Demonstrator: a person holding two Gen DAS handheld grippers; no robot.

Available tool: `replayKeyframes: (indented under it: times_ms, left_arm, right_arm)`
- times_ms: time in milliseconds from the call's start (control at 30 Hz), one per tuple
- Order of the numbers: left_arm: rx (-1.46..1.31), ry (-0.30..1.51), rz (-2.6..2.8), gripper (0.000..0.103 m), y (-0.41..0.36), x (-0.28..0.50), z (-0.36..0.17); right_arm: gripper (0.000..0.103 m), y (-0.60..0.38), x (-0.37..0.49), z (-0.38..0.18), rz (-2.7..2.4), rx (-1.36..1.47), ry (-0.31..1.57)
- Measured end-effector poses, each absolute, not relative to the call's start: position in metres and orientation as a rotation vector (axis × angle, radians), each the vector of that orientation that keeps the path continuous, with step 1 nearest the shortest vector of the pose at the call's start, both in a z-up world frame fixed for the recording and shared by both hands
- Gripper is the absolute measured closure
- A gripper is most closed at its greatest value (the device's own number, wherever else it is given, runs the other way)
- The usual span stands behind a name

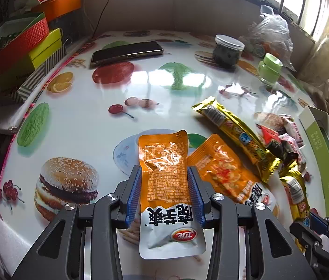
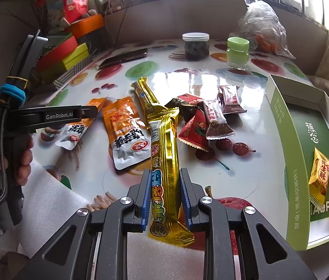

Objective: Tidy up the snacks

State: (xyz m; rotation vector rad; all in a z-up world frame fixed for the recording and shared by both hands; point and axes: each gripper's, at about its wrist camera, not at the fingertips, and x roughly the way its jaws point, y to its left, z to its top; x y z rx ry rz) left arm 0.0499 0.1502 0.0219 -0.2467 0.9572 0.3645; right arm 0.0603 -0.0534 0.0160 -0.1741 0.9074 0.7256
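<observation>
Left wrist view: the left gripper (image 1: 164, 182) has its jaws clenched on an orange pouch (image 1: 164, 175) by its two long edges. The pouch's long axis runs along the fingers toward 12 o'clock, white printed end nearest the camera. A second orange pouch (image 1: 225, 175) lies flat on the counter (image 1: 89, 126) at 2 o'clock, just beside the held one. A gold bar (image 1: 236, 135) lies slantwise beyond it.

Right wrist view: the right gripper (image 2: 165, 198) has its jaws clenched on another gold bar (image 2: 164, 163), held across its width. Its long axis points to 12 o'clock, and its far end overlaps a third gold bar (image 2: 144, 95). Small red and brown wrapped sweets (image 2: 207, 119) lie heaped at 1 o'clock. The green box (image 2: 281, 126) stands open at 3 o'clock. Two yellow packets (image 2: 319, 175) already lie in it.

Far field, both views: a phone (image 1: 127, 52), a dark jar (image 2: 195, 45), a green-capped jar (image 2: 237, 52) and a plastic bag (image 2: 261, 23) stand toward 12 o'clock.

Judgement: the box lies to the right of both held snacks and is nearer the right hand. The gold bar's long axis would need to match the box's length. The left pouch must cross over the loose pile to reach the box.
</observation>
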Motion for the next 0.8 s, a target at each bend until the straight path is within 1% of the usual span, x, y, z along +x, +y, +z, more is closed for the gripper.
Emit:
replayKeyframes:
  times_ms: [800]
  left_arm:
    - [-0.199,0.882,0.211,0.062,0.095,0.045,0.065]
  right_arm:
    - [0.081,-0.079,0.05,0.046,0.667,-0.12,0.843]
